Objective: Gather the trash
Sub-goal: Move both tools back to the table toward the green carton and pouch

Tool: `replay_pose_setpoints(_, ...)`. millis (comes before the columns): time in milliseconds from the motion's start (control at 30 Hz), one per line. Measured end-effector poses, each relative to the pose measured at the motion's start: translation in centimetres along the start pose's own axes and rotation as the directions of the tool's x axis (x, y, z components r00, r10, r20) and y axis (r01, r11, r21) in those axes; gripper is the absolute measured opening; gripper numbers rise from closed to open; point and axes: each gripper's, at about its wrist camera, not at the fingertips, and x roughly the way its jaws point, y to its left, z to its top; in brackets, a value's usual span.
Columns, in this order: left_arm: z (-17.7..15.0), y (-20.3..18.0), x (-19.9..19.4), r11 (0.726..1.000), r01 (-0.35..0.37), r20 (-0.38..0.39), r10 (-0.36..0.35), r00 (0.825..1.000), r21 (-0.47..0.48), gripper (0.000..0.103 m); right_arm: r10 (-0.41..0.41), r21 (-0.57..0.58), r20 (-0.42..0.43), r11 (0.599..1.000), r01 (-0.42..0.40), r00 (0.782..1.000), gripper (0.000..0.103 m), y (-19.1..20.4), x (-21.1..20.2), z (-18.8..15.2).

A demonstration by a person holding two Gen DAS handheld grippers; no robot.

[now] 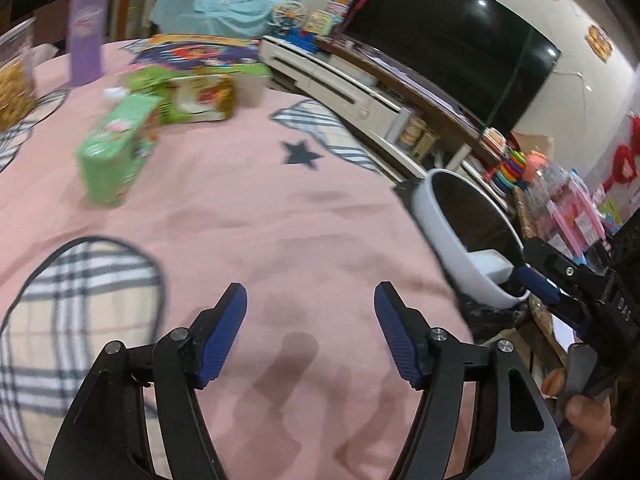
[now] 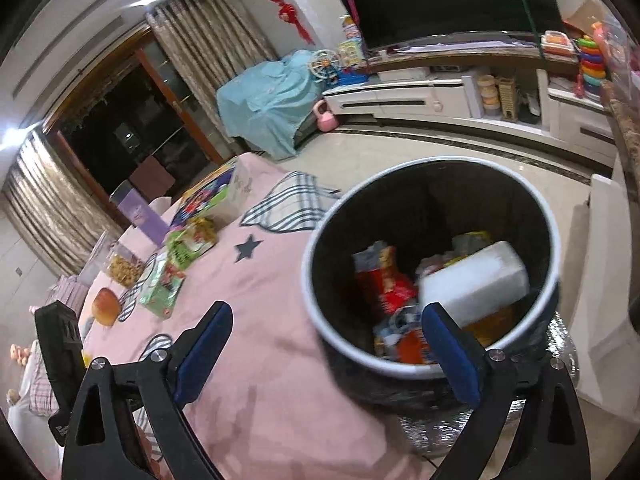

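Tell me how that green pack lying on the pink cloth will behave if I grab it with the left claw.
The green pack looks like a soft plastic-wrapped block, so it would probably squash a little rather than crack. It seems light for its size. Its wrapper looks glossy, so it may slip. The left claw is open and empty, well short of it.

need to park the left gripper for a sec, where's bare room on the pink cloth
The widest free patch is the pink cloth just ahead of the left gripper, bordered by the checked patch, the star and the trash bin. The far left is crowded: green packs, a purple box and a snack jar.
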Motion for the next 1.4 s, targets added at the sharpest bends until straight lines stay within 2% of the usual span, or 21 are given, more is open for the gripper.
replay_pose_setpoints(300,-1.0,5.5,-3.0,0.992,-0.101,0.076,0.106,0.991,-0.071,0.074,0.068,-0.055,-0.05,0.996,-0.071,0.996,0.098,5.2,2.4,-1.7)
replay_pose_setpoints(567,-1.2,9.2,-3.9,0.982,-0.137,0.082,0.148,0.986,-0.129,0.075,0.104,-0.097,-0.111,0.989,-0.115,0.988,0.098,8.9,5.5,-3.2)
replay_pose_setpoints(833,-0.8,11.2,-3.6,0.974,-0.16,0.065,0.172,0.983,-0.159,0.077,0.12,-0.116,-0.156,0.984,-0.138,0.981,0.098,10.5,8.0,-3.5)
replay_pose_setpoints(1200,2.8,12.6,-1.2,0.972,-0.185,0.043,0.193,0.98,-0.143,0.079,0.159,-0.096,-0.166,0.98,-0.176,0.973,0.101,11.8,11.6,-1.5)
replay_pose_setpoints(1400,4.9,12.5,-0.1,0.975,-0.19,0.081,0.199,0.977,-0.112,0.079,0.179,-0.082,-0.164,0.978,-0.194,0.97,0.101,12.2,14.6,0.4)
